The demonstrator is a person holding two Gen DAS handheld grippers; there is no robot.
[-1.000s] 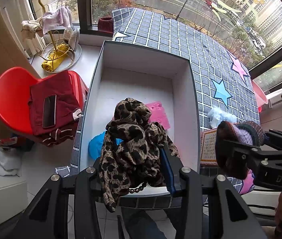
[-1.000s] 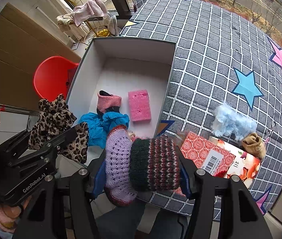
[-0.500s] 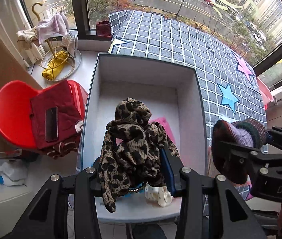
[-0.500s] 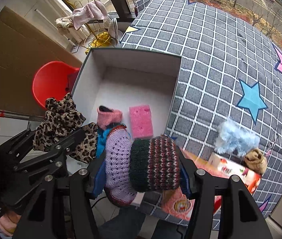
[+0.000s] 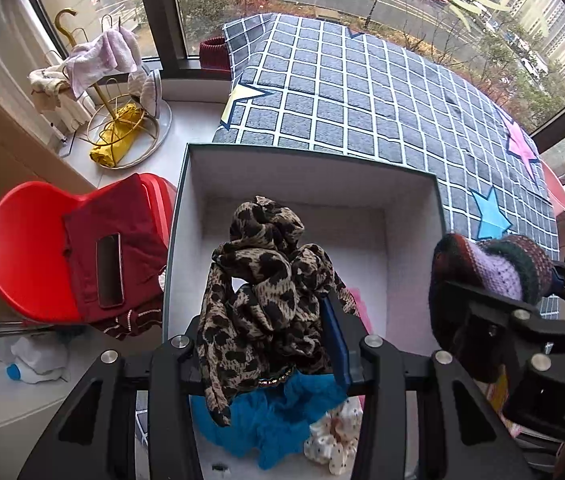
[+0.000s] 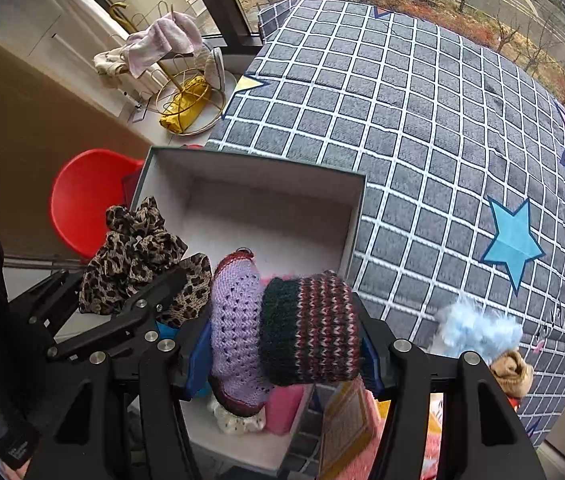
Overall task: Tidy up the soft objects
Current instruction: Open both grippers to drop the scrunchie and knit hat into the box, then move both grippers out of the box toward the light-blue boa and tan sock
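My left gripper (image 5: 268,336) is shut on a leopard-print scarf (image 5: 266,280) and holds it above the near part of a white open box (image 5: 310,176). The scarf also shows in the right wrist view (image 6: 138,256). My right gripper (image 6: 286,340) is shut on a knitted sock, lilac with a dark striped cuff (image 6: 282,336), over the box's near right corner (image 6: 354,208). The sock also shows in the left wrist view (image 5: 494,268). In the box lie a blue cloth (image 5: 278,416), a white dotted scrunchie (image 5: 334,444) and a pink sponge (image 6: 286,404).
The box sits at the left edge of a grey checked mat with stars (image 6: 442,120). A pale blue fluffy item (image 6: 478,332), a tan soft item (image 6: 514,372) and books (image 6: 350,420) lie right of the box. A red chair with clothes and a phone (image 5: 110,268) stands left.
Both grippers have moved forward over the box with their loads. More of the box's near contents now lies under them; the blue cloth and scrunchie show beneath the left gripper.
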